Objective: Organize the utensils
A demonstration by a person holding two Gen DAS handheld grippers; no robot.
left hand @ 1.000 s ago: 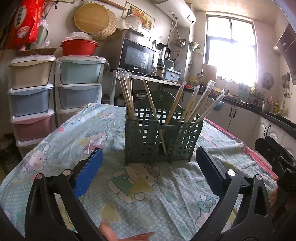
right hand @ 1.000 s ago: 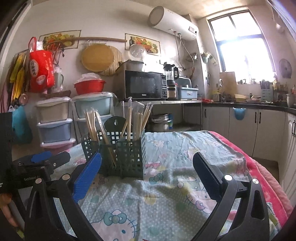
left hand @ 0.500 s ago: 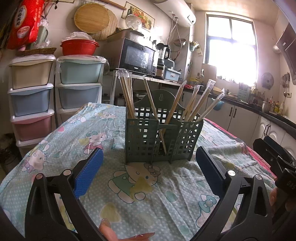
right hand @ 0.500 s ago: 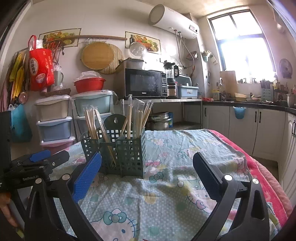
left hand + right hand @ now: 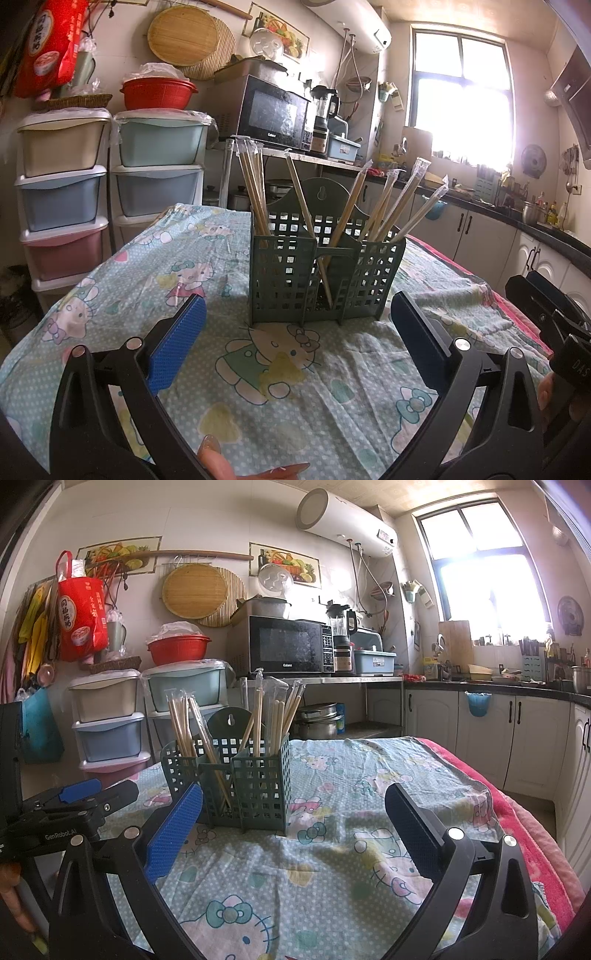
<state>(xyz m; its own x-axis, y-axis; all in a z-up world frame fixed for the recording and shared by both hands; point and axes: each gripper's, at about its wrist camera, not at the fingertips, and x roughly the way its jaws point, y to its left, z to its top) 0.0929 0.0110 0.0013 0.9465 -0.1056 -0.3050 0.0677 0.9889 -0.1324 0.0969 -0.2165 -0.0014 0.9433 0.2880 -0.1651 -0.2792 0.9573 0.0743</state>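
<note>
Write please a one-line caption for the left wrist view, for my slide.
Open left gripper facing a green utensil caddy of wrapped chopsticks on a cartoon-print tablecloth.

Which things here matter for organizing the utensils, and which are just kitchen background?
For the job: green utensil caddy; wrapped chopsticks; left claw and right claw, both open and empty.

Background: microwave; red basin; drawer towers; blender.

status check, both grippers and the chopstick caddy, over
Left gripper open, empty. Right gripper open, empty. Green caddy upright on the tablecloth, chopsticks standing in its compartments. Nothing between grippers and caddy.
</note>
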